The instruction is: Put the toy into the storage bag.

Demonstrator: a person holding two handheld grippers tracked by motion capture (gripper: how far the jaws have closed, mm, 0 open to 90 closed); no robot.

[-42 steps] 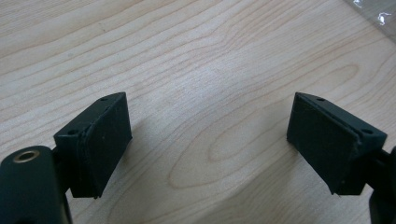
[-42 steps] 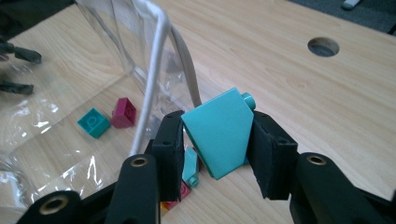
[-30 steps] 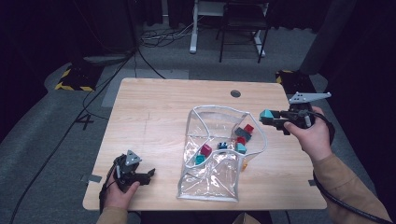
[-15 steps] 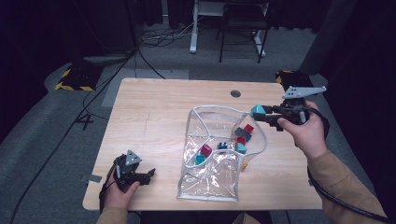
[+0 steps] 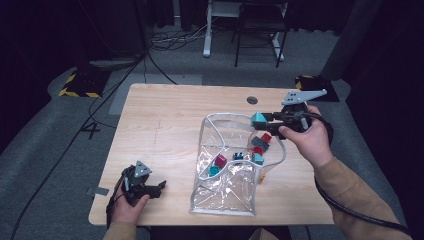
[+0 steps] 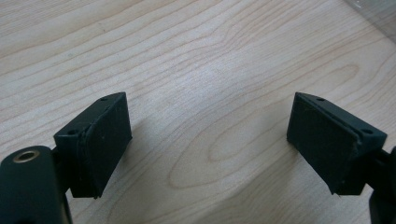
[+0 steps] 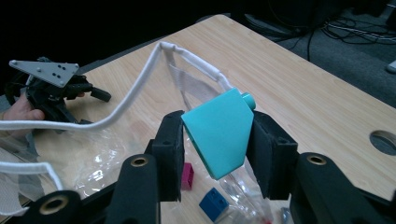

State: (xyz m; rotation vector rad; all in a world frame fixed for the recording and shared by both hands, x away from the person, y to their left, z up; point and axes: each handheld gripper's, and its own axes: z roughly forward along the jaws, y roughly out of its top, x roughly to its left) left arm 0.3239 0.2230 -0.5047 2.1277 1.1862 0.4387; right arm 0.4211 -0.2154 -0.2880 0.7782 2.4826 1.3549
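The right claw (image 5: 256, 120) pinches a teal block (image 7: 218, 132) above the far right rim of the clear bag (image 5: 225, 192); the left claw (image 6: 208, 144), spread empty, rests near-left on the desk (image 5: 165, 120).

The clear bag (image 7: 93, 177) runs off the right gripper view's lower left edge.

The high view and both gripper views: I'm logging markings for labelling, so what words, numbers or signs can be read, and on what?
"4": a dark mark on the grey floor, left of the table.
No lettering reads on the teal block, the clear bag or either gripper.
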